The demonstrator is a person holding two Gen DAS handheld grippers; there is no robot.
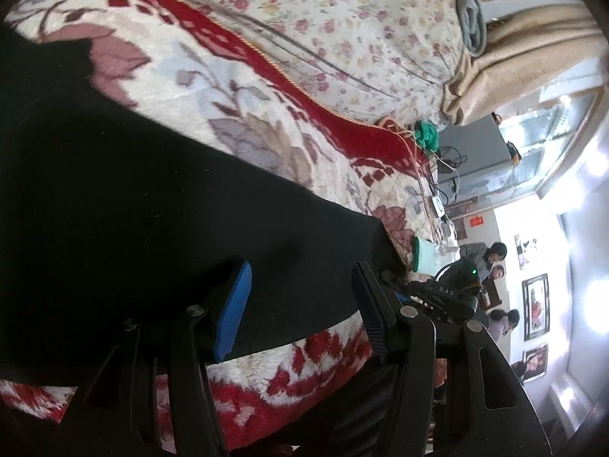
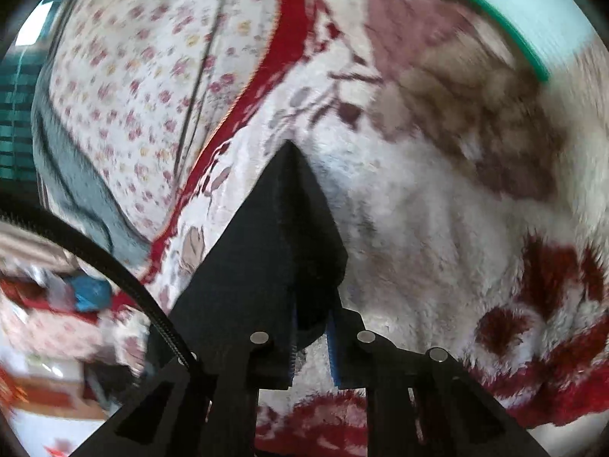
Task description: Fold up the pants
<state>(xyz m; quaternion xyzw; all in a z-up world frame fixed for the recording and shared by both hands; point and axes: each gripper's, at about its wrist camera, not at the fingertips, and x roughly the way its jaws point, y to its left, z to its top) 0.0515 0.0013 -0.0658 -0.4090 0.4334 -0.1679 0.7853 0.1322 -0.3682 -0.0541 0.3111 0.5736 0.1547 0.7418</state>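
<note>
Black pants (image 1: 133, 198) lie on floral blanket (image 1: 236, 114); left hand-held gripper (image 1: 300, 304) spread over pants edge, right hand-held gripper (image 2: 310, 339) pinching a pants corner

Black pants (image 1: 114, 198) run off the left edge; their far end unseen
</note>
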